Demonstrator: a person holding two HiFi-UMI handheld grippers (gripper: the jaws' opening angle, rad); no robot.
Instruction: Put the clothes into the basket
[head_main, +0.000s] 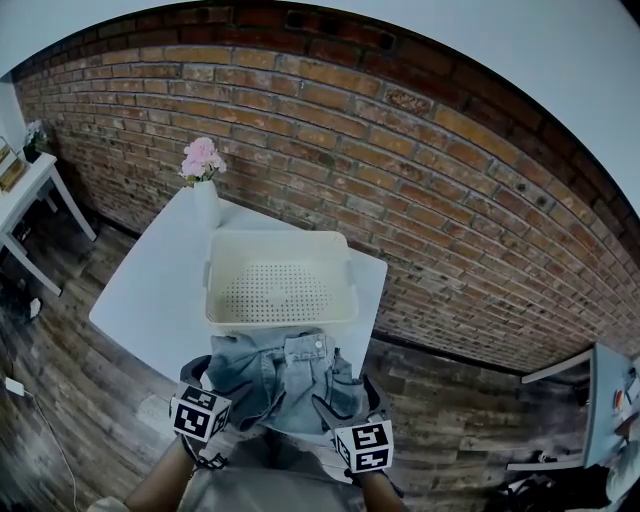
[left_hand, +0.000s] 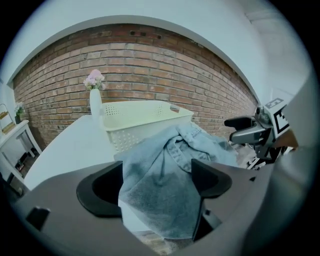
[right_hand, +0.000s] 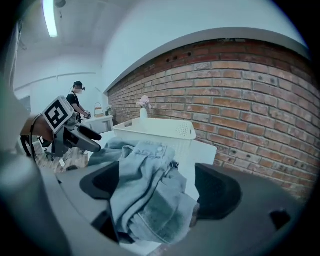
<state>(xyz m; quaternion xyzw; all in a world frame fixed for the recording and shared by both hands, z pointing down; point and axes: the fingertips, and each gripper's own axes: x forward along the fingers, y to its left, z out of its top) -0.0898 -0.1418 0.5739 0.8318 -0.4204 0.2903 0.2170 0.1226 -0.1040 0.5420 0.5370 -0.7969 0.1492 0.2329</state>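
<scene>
A pair of light blue denim jeans (head_main: 285, 380) lies bunched on the near edge of the white table (head_main: 150, 290), just in front of the cream basket (head_main: 280, 237), which holds nothing. My left gripper (head_main: 222, 385) is at the jeans' left side and my right gripper (head_main: 345, 405) at their right. In the left gripper view the jaws (left_hand: 157, 182) stand wide with denim (left_hand: 160, 190) draped between them. In the right gripper view the jaws (right_hand: 157, 185) are also wide apart, a loose fold of denim (right_hand: 150, 200) between them. Neither pair presses the cloth.
A white vase with pink flowers (head_main: 203, 190) stands on the table behind the basket's left corner. A brick wall (head_main: 450, 180) runs close behind. A small side table (head_main: 25, 190) is at the far left, another table (head_main: 600, 400) at right. A person (right_hand: 76, 102) stands far off.
</scene>
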